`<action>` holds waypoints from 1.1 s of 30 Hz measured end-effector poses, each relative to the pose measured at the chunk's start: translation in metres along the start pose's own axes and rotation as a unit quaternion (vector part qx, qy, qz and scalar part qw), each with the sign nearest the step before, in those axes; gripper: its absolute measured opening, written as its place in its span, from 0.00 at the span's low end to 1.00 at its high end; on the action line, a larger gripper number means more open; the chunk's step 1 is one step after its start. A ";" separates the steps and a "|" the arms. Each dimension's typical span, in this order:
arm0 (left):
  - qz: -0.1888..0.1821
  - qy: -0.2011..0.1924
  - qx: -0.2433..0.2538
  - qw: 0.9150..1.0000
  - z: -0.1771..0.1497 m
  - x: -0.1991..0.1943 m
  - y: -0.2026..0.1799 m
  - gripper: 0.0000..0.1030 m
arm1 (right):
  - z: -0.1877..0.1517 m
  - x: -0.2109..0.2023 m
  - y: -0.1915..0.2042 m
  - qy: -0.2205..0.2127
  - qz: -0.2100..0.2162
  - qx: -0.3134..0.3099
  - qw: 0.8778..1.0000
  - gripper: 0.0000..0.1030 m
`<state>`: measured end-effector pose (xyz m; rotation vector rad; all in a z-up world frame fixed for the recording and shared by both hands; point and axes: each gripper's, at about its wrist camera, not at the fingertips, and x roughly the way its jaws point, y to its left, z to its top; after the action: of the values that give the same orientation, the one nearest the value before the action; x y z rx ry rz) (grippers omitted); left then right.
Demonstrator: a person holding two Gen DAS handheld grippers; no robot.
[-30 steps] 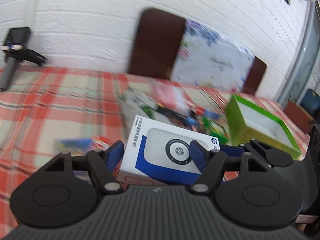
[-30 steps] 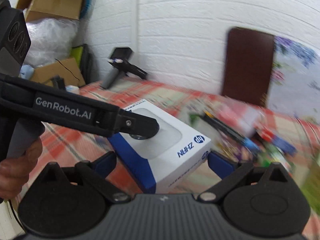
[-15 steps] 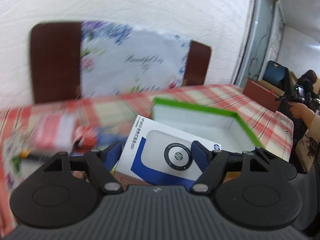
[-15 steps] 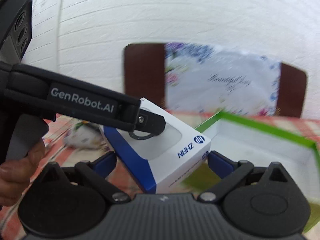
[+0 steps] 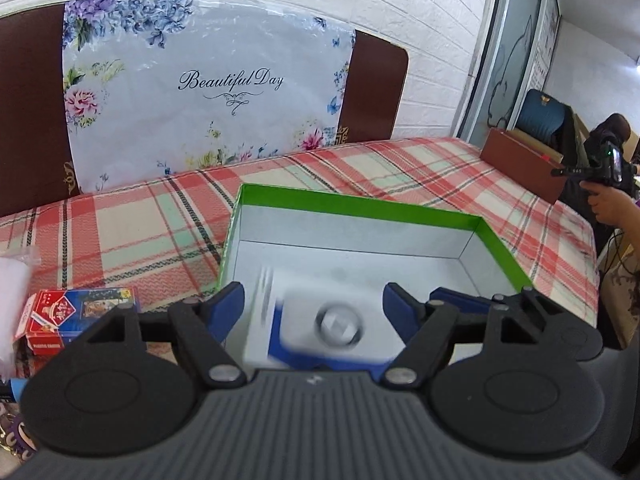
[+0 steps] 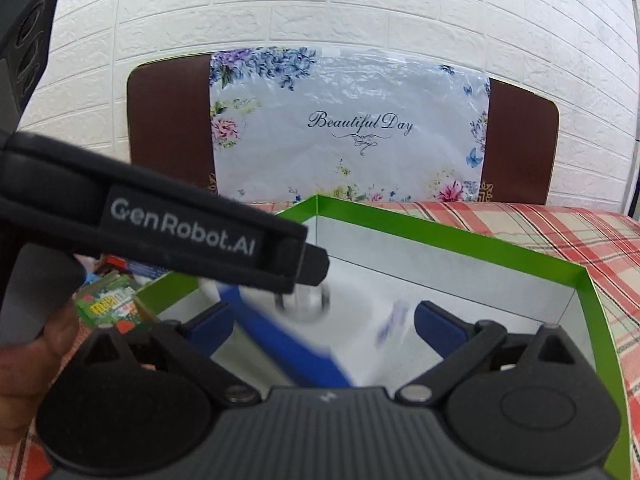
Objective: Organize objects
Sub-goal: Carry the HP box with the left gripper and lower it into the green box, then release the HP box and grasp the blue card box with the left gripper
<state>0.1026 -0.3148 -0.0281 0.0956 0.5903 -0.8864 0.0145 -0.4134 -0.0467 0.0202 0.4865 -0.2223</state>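
Note:
A white and blue box (image 5: 328,336) hangs blurred between the fingers of my left gripper (image 5: 314,306), low over the white floor of a green-rimmed open box (image 5: 360,204). A gap shows between the left pad and the box, so the jaws stand open around it. In the right wrist view the same white and blue box (image 6: 360,332) lies between the spread fingers of my right gripper (image 6: 324,322), with neither pad touching it. The left gripper's black finger (image 6: 200,236) reaches across above it. The green-rimmed box (image 6: 440,232) fills the view behind.
A red and blue card pack (image 5: 76,312) lies left of the green box on the plaid cloth (image 5: 120,232). A green packet (image 6: 112,304) sits nearby. A floral bag (image 5: 208,88) leans on the brown headboard. At the right a person's hand (image 5: 608,200) holds a device.
Both grippers have swung right with the white and blue box, from the cluttered patch to over the green box. The box, sharp before, is now smeared and sits lower between the fingers.

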 end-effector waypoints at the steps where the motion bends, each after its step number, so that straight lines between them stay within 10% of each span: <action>1: 0.005 0.000 0.005 1.000 -0.001 0.000 -0.001 0.76 | 0.000 0.002 -0.001 0.001 0.000 0.005 1.000 0.98; 24: 0.091 0.012 -0.037 0.995 -0.024 -0.056 0.021 0.77 | -0.023 -0.063 0.043 -0.020 -0.002 0.007 1.000 0.99; 33: 0.123 0.027 -0.049 0.991 -0.060 -0.080 0.047 0.77 | -0.044 -0.052 0.071 0.047 0.038 0.022 0.998 0.88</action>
<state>0.0724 -0.2099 -0.0447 0.1009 0.6573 -0.6166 -0.0349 -0.3301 -0.0633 0.0919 0.5727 -0.1577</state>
